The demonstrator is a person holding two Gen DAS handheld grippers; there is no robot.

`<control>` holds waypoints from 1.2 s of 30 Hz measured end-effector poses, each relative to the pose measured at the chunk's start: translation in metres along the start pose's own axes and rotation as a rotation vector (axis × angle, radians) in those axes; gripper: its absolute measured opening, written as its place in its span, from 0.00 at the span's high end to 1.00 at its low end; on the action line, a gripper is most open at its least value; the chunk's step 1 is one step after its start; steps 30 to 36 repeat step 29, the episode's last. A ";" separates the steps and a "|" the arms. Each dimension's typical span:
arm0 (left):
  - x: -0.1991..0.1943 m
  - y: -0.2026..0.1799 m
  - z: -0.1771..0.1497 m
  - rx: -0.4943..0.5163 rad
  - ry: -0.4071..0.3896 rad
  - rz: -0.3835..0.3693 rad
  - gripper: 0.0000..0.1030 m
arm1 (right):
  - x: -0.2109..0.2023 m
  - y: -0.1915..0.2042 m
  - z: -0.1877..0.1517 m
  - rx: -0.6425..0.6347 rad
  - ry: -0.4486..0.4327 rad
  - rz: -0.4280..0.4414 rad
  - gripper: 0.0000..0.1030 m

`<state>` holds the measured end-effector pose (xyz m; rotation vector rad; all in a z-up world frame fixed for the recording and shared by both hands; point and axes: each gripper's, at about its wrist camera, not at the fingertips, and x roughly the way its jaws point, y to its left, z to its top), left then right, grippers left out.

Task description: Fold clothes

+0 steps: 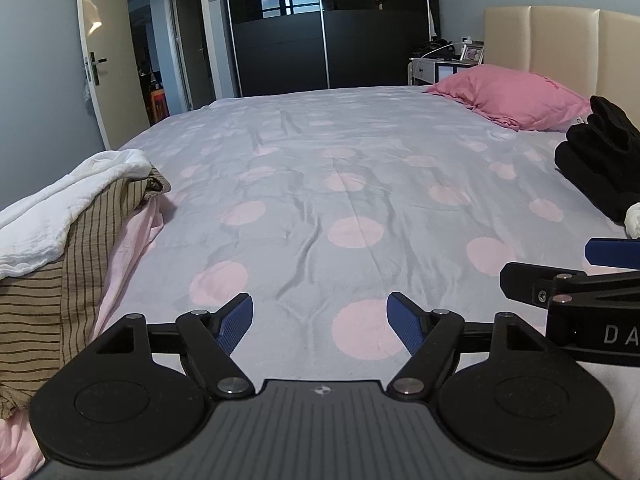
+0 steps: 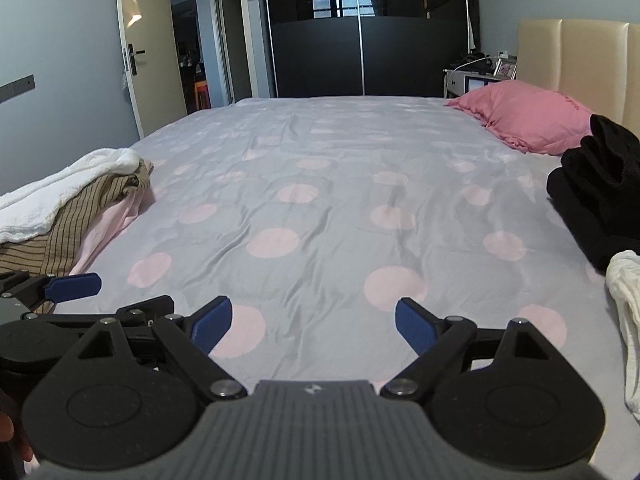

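Observation:
A pile of unfolded clothes lies on the bed's left side: a white garment (image 1: 60,204) on top of a tan striped one (image 1: 52,300) and a pale pink one (image 1: 128,248). The pile also shows in the right wrist view (image 2: 60,208). A stack of black folded clothes (image 1: 600,160) sits at the right, also in the right wrist view (image 2: 600,196), with a white garment (image 2: 628,320) just in front of it. My left gripper (image 1: 320,320) is open and empty above the bedspread. My right gripper (image 2: 312,326) is open and empty beside it.
The bed has a grey spread with pink dots (image 1: 340,184). A pink pillow (image 1: 516,96) lies by the cream headboard (image 1: 560,44). A nightstand (image 1: 436,68), dark wardrobe (image 1: 320,32) and open door (image 1: 108,60) stand beyond the bed.

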<state>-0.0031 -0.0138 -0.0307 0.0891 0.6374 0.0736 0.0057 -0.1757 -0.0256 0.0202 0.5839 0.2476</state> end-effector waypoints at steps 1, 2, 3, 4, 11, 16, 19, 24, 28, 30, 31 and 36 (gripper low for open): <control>-0.001 -0.001 0.001 -0.003 0.001 0.005 0.29 | -0.001 0.000 0.000 0.005 -0.004 -0.003 0.12; -0.003 -0.001 0.002 -0.005 0.000 0.012 0.29 | -0.003 -0.001 0.001 0.011 -0.008 -0.006 0.12; -0.005 -0.002 0.004 -0.008 -0.003 0.018 0.29 | -0.005 -0.001 0.001 0.017 -0.013 -0.008 0.12; -0.006 -0.002 0.005 -0.010 -0.006 0.024 0.29 | -0.006 -0.001 0.002 0.023 -0.018 -0.010 0.12; -0.017 0.000 0.016 -0.035 -0.035 0.019 0.29 | -0.020 -0.002 0.011 0.036 -0.073 -0.017 0.12; -0.024 -0.004 0.024 -0.016 -0.059 0.054 0.29 | -0.031 0.001 0.016 0.017 -0.117 -0.027 0.12; -0.028 -0.005 0.028 -0.013 -0.083 0.053 0.29 | -0.037 0.001 0.019 0.006 -0.145 -0.034 0.12; -0.030 -0.007 0.031 -0.002 -0.103 0.059 0.29 | -0.043 0.001 0.022 -0.002 -0.171 -0.045 0.12; -0.030 -0.009 0.030 0.000 -0.114 0.067 0.29 | -0.041 -0.001 0.023 0.016 -0.163 -0.038 0.12; -0.030 -0.010 0.030 0.008 -0.118 0.074 0.29 | -0.040 -0.001 0.023 0.017 -0.160 -0.037 0.12; -0.030 -0.010 0.030 0.008 -0.118 0.074 0.29 | -0.040 -0.001 0.023 0.017 -0.160 -0.037 0.12; -0.030 -0.010 0.030 0.008 -0.118 0.074 0.29 | -0.040 -0.001 0.023 0.017 -0.160 -0.037 0.12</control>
